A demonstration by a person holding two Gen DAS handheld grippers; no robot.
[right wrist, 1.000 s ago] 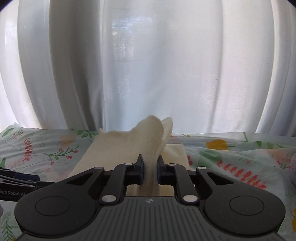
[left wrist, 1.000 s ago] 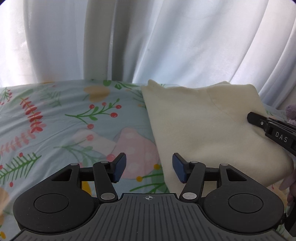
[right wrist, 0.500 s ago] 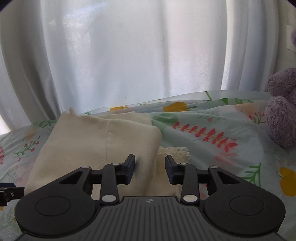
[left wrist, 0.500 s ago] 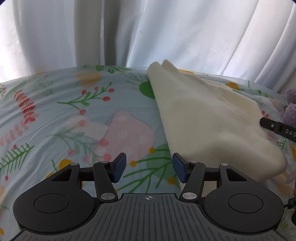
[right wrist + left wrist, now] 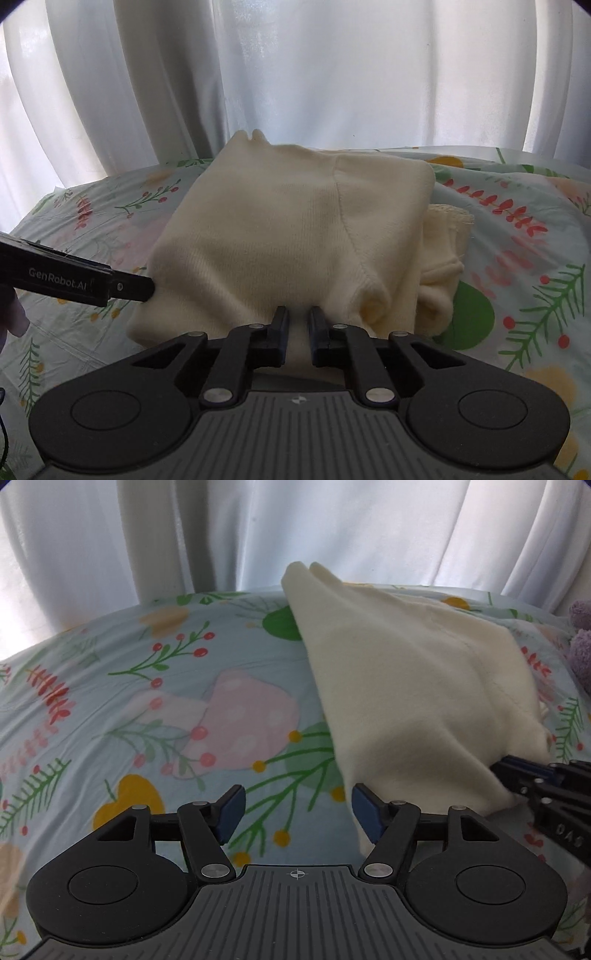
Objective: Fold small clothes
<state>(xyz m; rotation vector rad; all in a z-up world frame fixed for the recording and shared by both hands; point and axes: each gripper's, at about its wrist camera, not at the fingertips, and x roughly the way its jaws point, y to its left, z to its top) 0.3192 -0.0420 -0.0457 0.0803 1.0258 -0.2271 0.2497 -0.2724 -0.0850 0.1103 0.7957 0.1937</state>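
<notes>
A cream knitted garment point(image 5: 406, 686) lies folded on the floral bedsheet point(image 5: 147, 709), with a second cream layer showing at its right side point(image 5: 439, 258). My right gripper point(image 5: 298, 325) has its jaws nearly together, pinching the garment's near edge point(image 5: 295, 229). In the left wrist view it shows at that edge's right corner point(image 5: 517, 771). My left gripper point(image 5: 297, 805) hovers over the sheet, its jaws opening, with nothing pressed between the pads. The garment's left edge runs just by its right finger point(image 5: 364, 812). One finger of it point(image 5: 136, 288) touches the garment's left side.
White curtains point(image 5: 295, 74) hang close behind the bed. A purple plush toy point(image 5: 581, 646) sits at the far right edge. The sheet left of the garment is bare and patterned. A person's fingertip point(image 5: 14, 314) shows by the left gripper.
The right gripper let go of the raised cloth, opened, came down and shut on the garment's near edge. The garment now lies flat. The left gripper dipped slightly toward the sheet.
</notes>
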